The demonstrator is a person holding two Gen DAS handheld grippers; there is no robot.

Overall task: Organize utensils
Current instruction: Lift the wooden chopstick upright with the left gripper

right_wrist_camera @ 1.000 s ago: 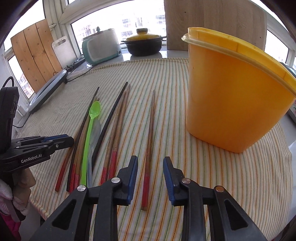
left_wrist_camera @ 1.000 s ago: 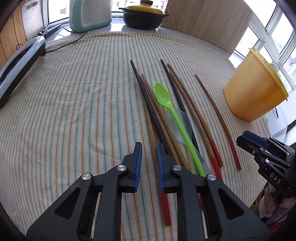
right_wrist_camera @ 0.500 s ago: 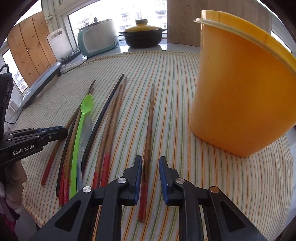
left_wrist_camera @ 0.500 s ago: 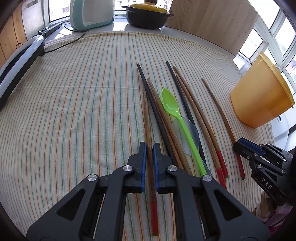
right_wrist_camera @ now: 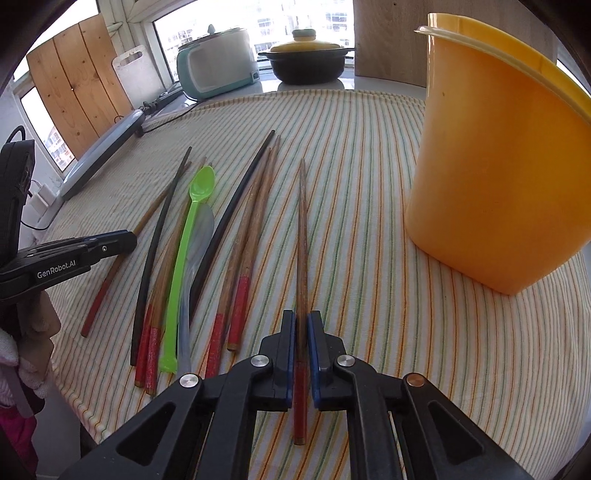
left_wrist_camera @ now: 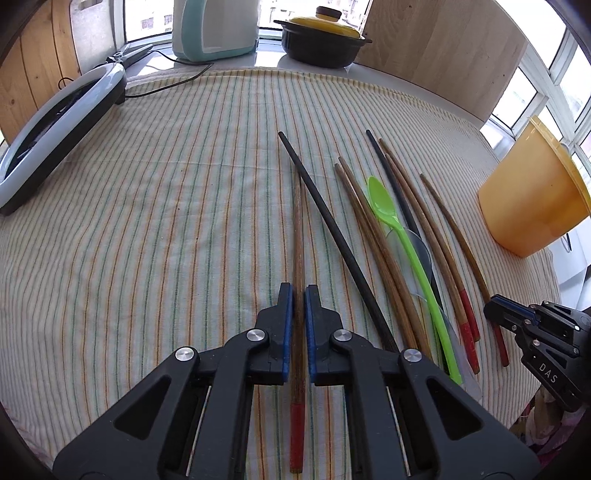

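Note:
Several chopsticks, a green spoon [left_wrist_camera: 384,206] and a clear spoon [right_wrist_camera: 199,243] lie on the striped cloth. My left gripper [left_wrist_camera: 298,293] is shut on a wooden red-ended chopstick [left_wrist_camera: 297,229], left of a black chopstick [left_wrist_camera: 332,236]. My right gripper [right_wrist_camera: 301,319] is shut on another wooden red-ended chopstick [right_wrist_camera: 303,229], right of the pile [right_wrist_camera: 236,251]. The orange container [right_wrist_camera: 495,155] stands upright to the right; it also shows in the left wrist view [left_wrist_camera: 532,199]. Each gripper shows in the other's view, the right one [left_wrist_camera: 495,308] and the left one [right_wrist_camera: 127,240].
A grey-blue appliance [left_wrist_camera: 55,129] lies at the cloth's left edge with a cable. A teal cooker [left_wrist_camera: 214,29], a black pot with a yellow lid [left_wrist_camera: 321,37] and wooden boards [right_wrist_camera: 77,85] stand at the back. The table's front edge is close under both grippers.
Both grippers have closed, each onto a wooden red-ended chopstick. The left chopstick has swung away from the pile to the left. The right gripper has moved closer to the container.

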